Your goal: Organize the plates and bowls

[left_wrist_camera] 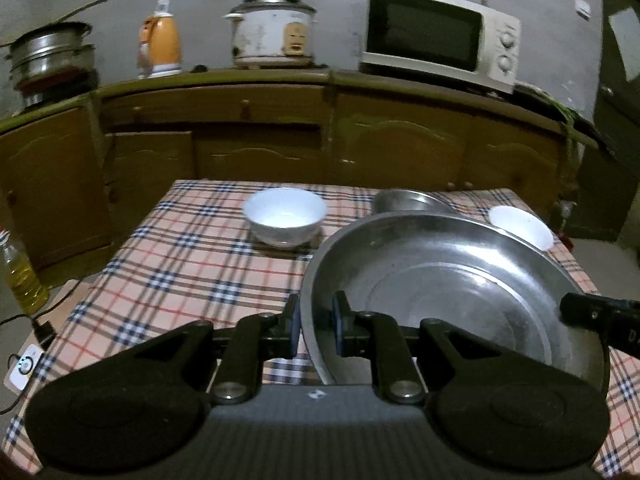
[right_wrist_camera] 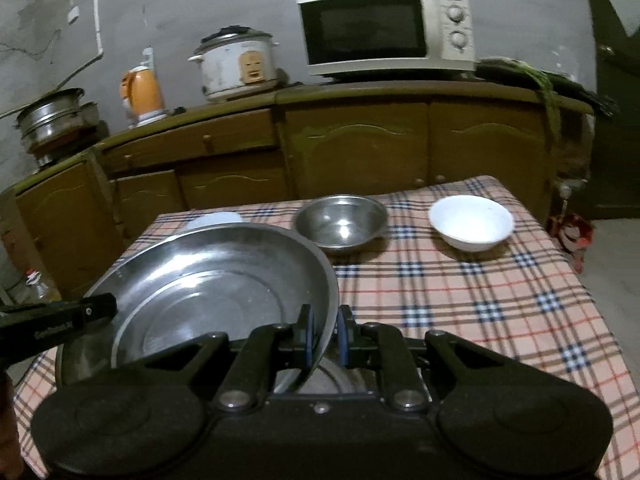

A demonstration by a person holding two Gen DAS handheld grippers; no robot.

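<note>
Steel plate rim clamped between left gripper fingers, lower centre; opposite rim clamped by right gripper.

— Where can I pass?
— I see bare plaid table on the right, before the white bowl.
— Blocked where?
— The steel plate fills the left; a steel bowl sits just behind it.

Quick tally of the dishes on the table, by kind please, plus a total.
Steel plate: 1, held at its rim by both the left gripper and right gripper
Steel bowl: 1
White bowls: 2
Total: 4
</note>
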